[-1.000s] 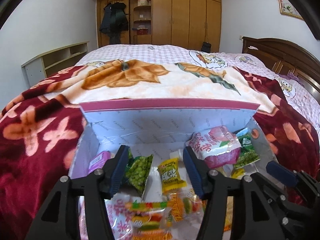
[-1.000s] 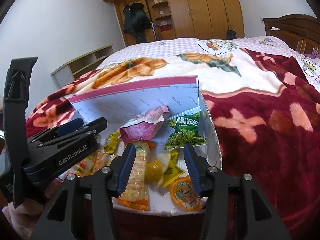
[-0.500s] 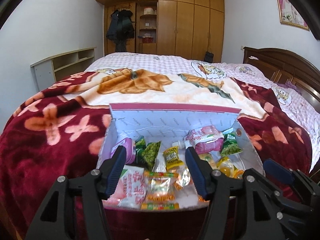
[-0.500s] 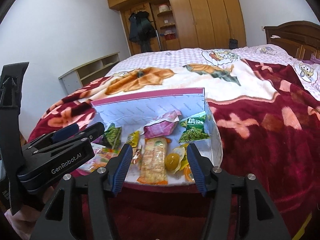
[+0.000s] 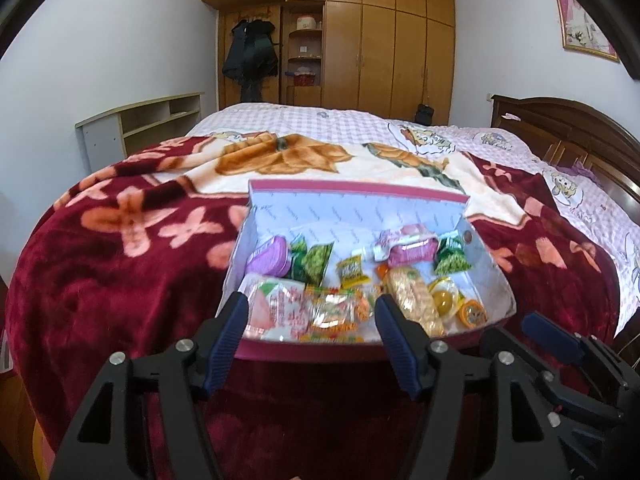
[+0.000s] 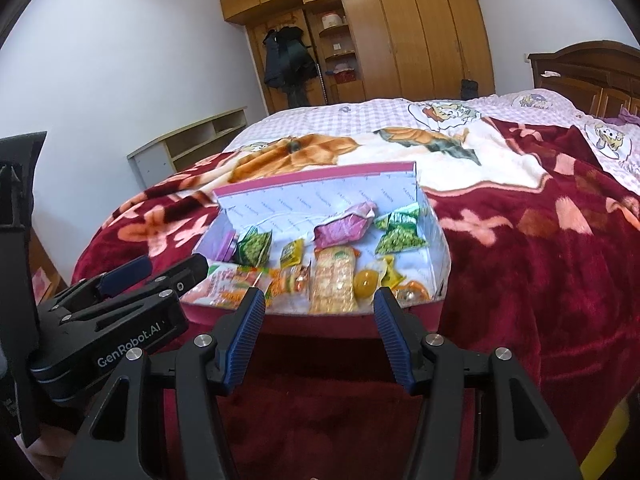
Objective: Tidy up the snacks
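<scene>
Grippers first: the left gripper point(image 5: 312, 322) hangs short of the box with its jaws opening and nothing between them, and the right gripper point(image 6: 318, 312) hangs beside it with jaws spread and equally empty. Against the frames from a second ago, both have pulled back from the box point(image 5: 360, 208). Then their blue pads sat over the packets inside. Now they sit in front of its near red rim, and the whole box fits into each view.

The box rests on the red flowered blanket point(image 5: 120, 248) near the foot of the bed, its far flap upright. The snacks lie inside in a loose spread: a purple tub point(image 5: 269, 258) at the far left, green pea packets point(image 5: 314, 258) next to it, a pink pouch point(image 5: 412, 246) toward the back, a long cracker pack point(image 5: 414, 298) near the front, and a yellow jelly cup point(image 5: 445, 300) just right of that.

No packet has left the box. The retreat with empty jaws reads as a pause to look the contents over, or as the end of the sorting; which one, the frames cannot settle.
</scene>
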### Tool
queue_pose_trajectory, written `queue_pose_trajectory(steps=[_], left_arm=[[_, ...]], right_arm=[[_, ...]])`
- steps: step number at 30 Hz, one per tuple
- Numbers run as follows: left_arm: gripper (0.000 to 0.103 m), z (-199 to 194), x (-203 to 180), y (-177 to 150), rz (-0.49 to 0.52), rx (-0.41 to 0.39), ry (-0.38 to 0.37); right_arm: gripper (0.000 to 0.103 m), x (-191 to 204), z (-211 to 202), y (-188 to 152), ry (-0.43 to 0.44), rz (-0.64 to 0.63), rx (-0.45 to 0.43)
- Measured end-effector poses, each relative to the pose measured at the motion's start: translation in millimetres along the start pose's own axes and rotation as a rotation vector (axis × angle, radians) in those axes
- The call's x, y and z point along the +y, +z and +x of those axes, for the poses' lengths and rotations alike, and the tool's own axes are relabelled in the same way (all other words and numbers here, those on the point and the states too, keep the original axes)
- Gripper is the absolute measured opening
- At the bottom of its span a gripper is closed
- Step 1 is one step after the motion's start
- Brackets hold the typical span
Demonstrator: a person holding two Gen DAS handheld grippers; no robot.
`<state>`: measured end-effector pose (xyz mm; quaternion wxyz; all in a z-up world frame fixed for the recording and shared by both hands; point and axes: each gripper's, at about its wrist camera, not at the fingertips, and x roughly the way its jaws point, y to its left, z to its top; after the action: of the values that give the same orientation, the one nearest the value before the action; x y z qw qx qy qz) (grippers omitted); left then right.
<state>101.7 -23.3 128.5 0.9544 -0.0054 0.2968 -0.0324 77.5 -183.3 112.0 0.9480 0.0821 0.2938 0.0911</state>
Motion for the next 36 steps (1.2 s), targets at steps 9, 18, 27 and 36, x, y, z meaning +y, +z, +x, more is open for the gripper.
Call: queue_pose_trajectory(steps=[9,18,27,36], left_arm=[[0.069,6,2,-21,-0.001,0.047,0.004],[0.069,22,1,-33,0.001,0.095,0.017],[0.069,32,-2,-40,0.01,0.123,0.015],[0.069,36,-4,-41,0.02,0.122,0.019]], right_arm=[[0.058,3,2,-18,-0.007,-0.006,0.029],[0.058,-4,16,-30,-0.013,0.022,0.073],[0.058,-10,25,-36,-0.013,0.049,0.096],[0.058,-13,29,-38,-0.016,0.063,0.107]])
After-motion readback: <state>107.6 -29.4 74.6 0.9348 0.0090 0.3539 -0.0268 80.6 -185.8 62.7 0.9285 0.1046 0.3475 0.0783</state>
